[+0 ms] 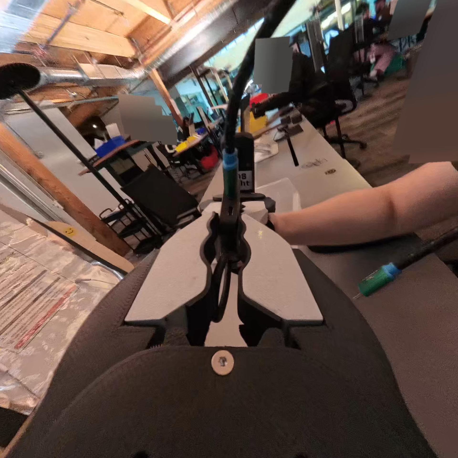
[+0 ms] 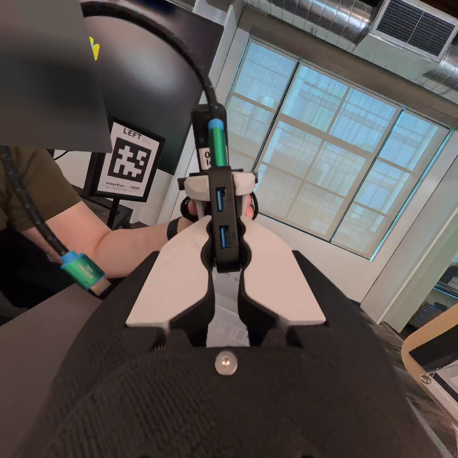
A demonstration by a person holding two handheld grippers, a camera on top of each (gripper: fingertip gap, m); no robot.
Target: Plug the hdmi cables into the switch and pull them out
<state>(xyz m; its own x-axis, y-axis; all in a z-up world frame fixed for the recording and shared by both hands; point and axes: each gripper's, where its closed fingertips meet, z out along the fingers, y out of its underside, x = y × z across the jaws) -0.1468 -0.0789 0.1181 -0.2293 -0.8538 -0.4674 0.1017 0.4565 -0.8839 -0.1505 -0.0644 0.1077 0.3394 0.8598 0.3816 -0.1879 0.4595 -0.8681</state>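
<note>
left tongs (image 1: 226, 238) clenched on switch (image 1: 229, 223) | right tongs (image 2: 226, 238) clenched on same switch (image 2: 224, 223) | green plug (image 2: 217, 146) seated beyond tips | spare plug (image 2: 84, 271) left of right tongs | risk: opposed pulls may twist switch, straining plug

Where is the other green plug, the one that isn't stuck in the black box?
The loose green plug hangs low on the left of the right wrist view, beside the person's forearm; in the left wrist view it shows low right.

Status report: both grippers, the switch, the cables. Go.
Both grippers shut on the black switch, facing each other. One green plug seated in its end. Second plug loose, hanging aside. Nothing blocking.
</note>
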